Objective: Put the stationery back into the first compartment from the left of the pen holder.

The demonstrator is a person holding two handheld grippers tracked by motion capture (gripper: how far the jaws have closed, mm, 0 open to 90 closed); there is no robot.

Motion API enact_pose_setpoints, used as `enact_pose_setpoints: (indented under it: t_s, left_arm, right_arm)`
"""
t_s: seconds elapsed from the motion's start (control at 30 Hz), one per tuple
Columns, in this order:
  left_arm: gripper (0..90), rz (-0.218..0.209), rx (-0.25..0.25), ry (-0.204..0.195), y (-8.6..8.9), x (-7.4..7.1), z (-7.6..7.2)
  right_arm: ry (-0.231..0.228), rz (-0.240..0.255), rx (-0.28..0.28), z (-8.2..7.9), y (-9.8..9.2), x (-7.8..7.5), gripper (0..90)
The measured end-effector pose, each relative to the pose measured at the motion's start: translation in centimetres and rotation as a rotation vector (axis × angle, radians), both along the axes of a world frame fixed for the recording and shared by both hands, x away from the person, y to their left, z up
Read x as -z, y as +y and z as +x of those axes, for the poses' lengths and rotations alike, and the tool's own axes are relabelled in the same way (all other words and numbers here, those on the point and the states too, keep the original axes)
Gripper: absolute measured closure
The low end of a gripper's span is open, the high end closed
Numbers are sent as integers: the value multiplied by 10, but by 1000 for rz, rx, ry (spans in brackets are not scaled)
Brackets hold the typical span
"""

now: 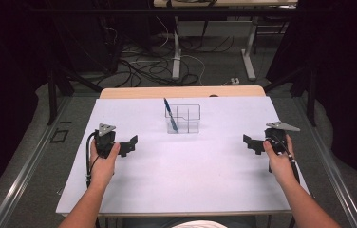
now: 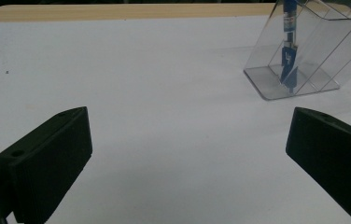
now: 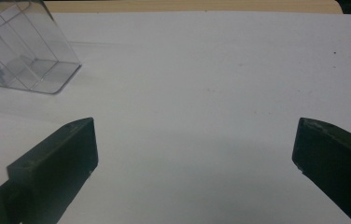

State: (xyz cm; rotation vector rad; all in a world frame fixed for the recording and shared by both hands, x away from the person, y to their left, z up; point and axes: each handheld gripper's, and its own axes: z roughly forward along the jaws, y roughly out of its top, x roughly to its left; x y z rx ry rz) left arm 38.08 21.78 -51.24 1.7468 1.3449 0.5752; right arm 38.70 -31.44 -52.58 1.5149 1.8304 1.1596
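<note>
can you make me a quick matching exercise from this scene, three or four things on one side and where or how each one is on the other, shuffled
Things:
1. blue pen
2. clear organizer
3. left gripper
4. right gripper

Places or states:
A. open, at the table's right side
B. stands at the middle of the white table
C. leans inside a compartment
D. open, at the table's left side

Pairs: 1-C, 2-B, 3-D, 4-A

Grey floor (image 1: pixel 34 156), tangled cables (image 1: pixel 143 66), dark curtains (image 1: pixel 342 71), white table legs (image 1: pixel 176 52).
</note>
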Motion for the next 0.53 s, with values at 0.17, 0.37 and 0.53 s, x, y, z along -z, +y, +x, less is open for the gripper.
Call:
enact_pose_setpoints:
  t_s: [0.17,0.37,0.53]
  left_arm:
    - [1,2,-10,3,4,0,1]
    - [1,0,-21,3,6,1,1]
    - [1,10,-19,5,7,2,2]
  right_arm:
    - [15,3,25,-1,-9,6,0]
    - [27,3,57,-4,-19,9,1]
    - [45,4,69,-6,-26,10,1]
